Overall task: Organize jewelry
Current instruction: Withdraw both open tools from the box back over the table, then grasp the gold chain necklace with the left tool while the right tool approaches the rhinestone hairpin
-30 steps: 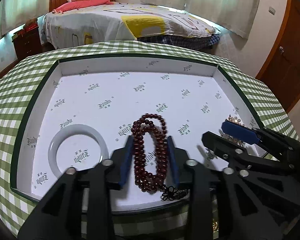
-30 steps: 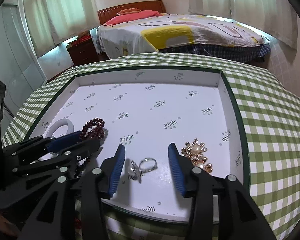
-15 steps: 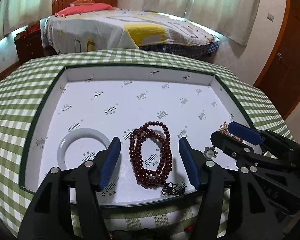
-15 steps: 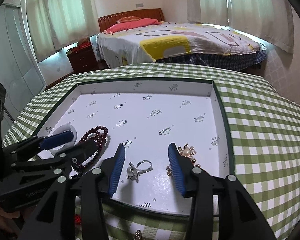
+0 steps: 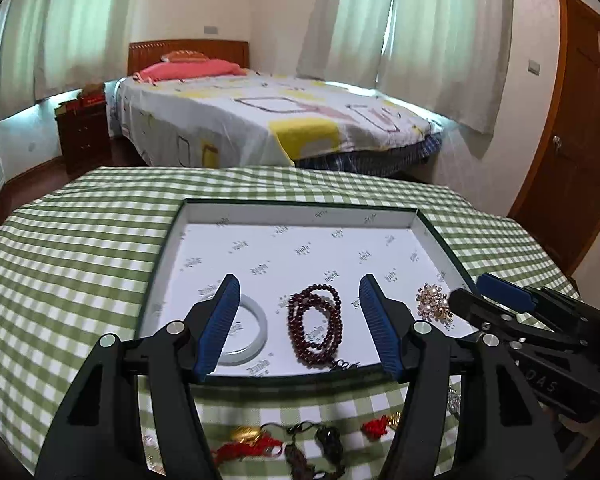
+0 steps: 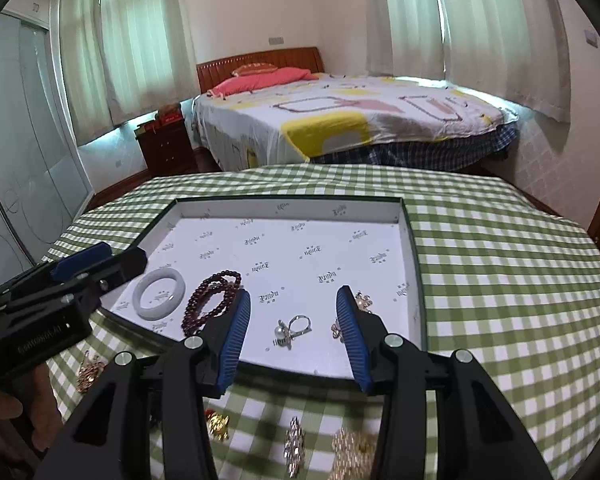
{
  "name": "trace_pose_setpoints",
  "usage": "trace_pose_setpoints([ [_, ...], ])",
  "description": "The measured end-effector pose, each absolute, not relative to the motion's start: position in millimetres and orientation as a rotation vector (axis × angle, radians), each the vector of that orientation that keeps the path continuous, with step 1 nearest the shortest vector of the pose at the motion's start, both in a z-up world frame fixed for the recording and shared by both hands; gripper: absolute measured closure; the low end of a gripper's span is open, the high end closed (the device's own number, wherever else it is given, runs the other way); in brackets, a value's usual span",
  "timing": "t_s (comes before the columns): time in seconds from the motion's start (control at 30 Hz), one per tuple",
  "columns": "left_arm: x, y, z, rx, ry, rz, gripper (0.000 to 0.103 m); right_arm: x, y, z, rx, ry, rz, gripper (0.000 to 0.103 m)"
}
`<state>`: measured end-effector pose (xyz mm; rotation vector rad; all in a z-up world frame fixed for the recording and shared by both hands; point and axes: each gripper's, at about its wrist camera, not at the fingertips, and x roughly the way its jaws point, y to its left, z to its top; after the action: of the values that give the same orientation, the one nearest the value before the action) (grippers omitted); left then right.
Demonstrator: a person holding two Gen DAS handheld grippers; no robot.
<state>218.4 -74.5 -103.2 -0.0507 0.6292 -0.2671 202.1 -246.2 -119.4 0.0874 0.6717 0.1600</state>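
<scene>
Both grippers are pulling back and up from the shallow white tray (image 5: 436, 240), which is looking smaller and farther off than a second ago, while loose pieces on the green checked tablecloth (image 5: 80, 240) are coming into sight at the near edge. The left gripper (image 5: 300, 320) is standing released and empty, its blue pads having widened away from the dark red bead strand (image 5: 315, 326), which is lying coiled on the tray floor between the pale jade-like bangle (image 5: 260, 322) and the gold-and-pearl brooch (image 5: 432, 302). The right gripper (image 6: 292, 332) is likewise hanging open with nothing between its pads, above the pearl ring (image 6: 294, 328) resting near the tray's front wall (four pieces are sitting inside now). What is waiting is the unsorted pile in front of the tray: a gold charm on red cord (image 5: 248, 440), a dark pendant (image 5: 328, 440), a rhinestone piece (image 6: 294, 446) and a gold cluster (image 6: 350, 452). The step in hand looks like choosing the next item, and doing it well means lowering straight over one piece only, pinching a solid part rather than a trailing cord, and lifting clear of the tray wall before setting it in an open patch, well apart from the strand so nothing is tangling.
</scene>
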Motion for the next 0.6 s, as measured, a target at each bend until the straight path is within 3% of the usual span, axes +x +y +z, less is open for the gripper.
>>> trace_pose_setpoints([
  [0.6,132.1,-24.1,-121.2,-0.078,0.644,-0.157,0.042,123.9,-243.7,-134.4,0.091,0.646,0.132,0.058],
])
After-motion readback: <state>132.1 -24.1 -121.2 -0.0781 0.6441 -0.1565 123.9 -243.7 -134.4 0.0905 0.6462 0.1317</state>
